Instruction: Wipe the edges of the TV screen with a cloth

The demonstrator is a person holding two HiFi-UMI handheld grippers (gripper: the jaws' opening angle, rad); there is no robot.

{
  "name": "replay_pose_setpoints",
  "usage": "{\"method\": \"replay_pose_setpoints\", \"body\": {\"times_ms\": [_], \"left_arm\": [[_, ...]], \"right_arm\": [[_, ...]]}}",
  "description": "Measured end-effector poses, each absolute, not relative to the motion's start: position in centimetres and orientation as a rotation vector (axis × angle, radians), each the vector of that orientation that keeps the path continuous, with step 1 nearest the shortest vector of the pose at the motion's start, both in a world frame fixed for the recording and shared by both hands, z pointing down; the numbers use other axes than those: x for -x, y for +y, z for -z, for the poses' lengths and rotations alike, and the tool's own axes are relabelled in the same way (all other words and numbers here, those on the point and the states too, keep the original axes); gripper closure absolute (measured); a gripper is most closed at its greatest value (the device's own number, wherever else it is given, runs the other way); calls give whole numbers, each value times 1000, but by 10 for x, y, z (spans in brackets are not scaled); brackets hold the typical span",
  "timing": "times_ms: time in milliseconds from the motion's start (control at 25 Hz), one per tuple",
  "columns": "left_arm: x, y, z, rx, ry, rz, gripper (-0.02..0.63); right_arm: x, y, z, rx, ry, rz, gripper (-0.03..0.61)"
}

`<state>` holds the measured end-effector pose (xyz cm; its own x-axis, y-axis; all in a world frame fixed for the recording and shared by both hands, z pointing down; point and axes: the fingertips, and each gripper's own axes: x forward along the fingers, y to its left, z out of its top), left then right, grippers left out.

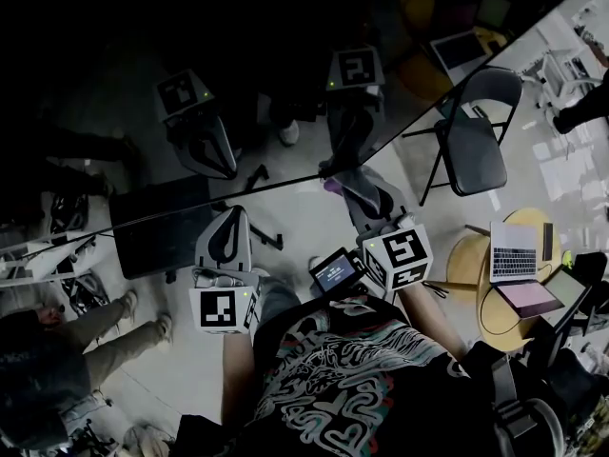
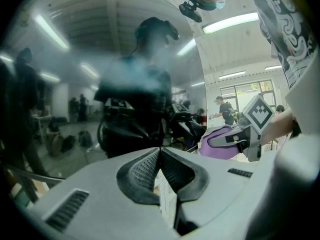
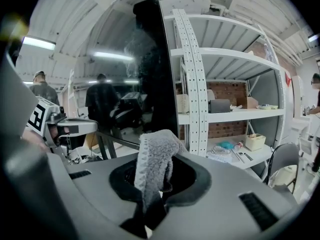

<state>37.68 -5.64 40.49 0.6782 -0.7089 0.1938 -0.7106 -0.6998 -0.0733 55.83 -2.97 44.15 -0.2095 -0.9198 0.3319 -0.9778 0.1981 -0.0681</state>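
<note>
Our right tool (image 3: 154, 181) grips the cloth (image 3: 152, 156); the edge of the TV screen (image 3: 147, 69) runs upright just ahead. Our left tool (image 2: 160, 171) is clenched, empty.

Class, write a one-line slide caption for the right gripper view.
Right gripper shut on a grey fleecy cloth, raised beside the dark TV screen edge, white shelving behind.

Round table (image 1: 463, 258), open laptop (image 1: 514, 250) on top
</note>
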Motion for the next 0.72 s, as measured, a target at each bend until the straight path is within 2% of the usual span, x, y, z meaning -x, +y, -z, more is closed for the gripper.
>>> {"method": "replay_pose_setpoints", "body": {"times_ms": [720], "left_arm": [[-367, -53, -414, -2834, -1278, -336, 594]], "right_arm": [[-544, -33, -446, -1781, -2295, -414, 486]]}}
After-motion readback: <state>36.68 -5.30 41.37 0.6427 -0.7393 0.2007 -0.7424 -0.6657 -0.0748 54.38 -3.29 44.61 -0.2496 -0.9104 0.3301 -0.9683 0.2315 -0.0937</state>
